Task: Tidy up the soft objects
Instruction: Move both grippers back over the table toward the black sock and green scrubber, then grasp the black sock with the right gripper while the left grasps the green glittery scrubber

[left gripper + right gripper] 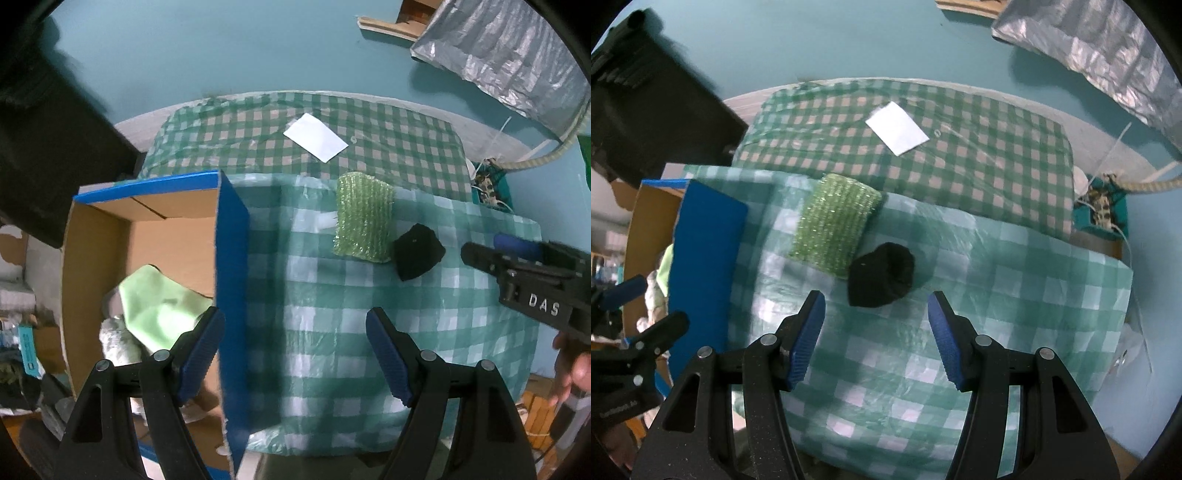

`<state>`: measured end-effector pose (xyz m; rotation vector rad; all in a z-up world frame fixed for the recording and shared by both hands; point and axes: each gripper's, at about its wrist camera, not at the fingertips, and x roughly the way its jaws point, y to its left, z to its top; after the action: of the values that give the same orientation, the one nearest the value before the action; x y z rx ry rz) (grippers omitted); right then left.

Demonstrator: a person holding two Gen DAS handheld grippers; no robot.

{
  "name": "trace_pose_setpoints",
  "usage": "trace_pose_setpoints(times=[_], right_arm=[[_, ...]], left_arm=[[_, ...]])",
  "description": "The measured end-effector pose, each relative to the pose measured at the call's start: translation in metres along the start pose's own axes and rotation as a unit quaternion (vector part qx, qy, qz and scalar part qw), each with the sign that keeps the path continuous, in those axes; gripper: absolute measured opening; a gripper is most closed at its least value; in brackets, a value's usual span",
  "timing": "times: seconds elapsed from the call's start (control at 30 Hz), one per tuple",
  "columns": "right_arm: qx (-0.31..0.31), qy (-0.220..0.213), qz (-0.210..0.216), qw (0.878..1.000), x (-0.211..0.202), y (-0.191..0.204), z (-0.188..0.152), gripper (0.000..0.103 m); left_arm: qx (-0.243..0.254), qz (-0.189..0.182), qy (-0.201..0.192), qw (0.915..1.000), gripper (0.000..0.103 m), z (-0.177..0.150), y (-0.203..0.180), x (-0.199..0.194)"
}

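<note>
- Cardboard, blue on the outside: the box (232,280) stands at the left of the checked surface (332,332), and it already holds a pale green cloth (159,306) with a grey-white fluffy piece (118,339) beside it, so part of the sorting looks done.
- Left out on the surface are a green knitted pad (834,225) and a black soft lump (881,275), touching at one corner.
- The right tongs (877,339) hang released, jaws spread, with the black lump just ahead between the tips; that seems the next pick.
- The left tongs (295,354) are released too, straddling the box's near wall and grasping nothing.
- Room: open cloth lies right of the black lump; the knitted pad crowds its left side.
- The box wall stands upright between the surface and the box's inside, so a carried item must clear it.
- A white card (897,127) lies well apart, farther back.
</note>
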<state>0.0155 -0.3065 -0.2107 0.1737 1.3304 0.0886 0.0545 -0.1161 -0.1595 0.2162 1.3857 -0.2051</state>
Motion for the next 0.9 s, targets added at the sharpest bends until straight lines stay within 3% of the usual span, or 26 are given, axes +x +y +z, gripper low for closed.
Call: trace_pose_setpoints(times=[0.63,0.9], right_arm=[[0.067,0.047,0.017,0.997,0.062,-0.018,0.017,0.057],[0.085,0.061,0.010,0.994,0.087,-0.018,0.025,0.057]], left_arm=[[-0.024,-0.007,0.027,0.9993,0.080,0.024,-0.016,0.059],[0.000,0.028,0.033,0.9991,0.080,0.033,-0.020,0.081]])
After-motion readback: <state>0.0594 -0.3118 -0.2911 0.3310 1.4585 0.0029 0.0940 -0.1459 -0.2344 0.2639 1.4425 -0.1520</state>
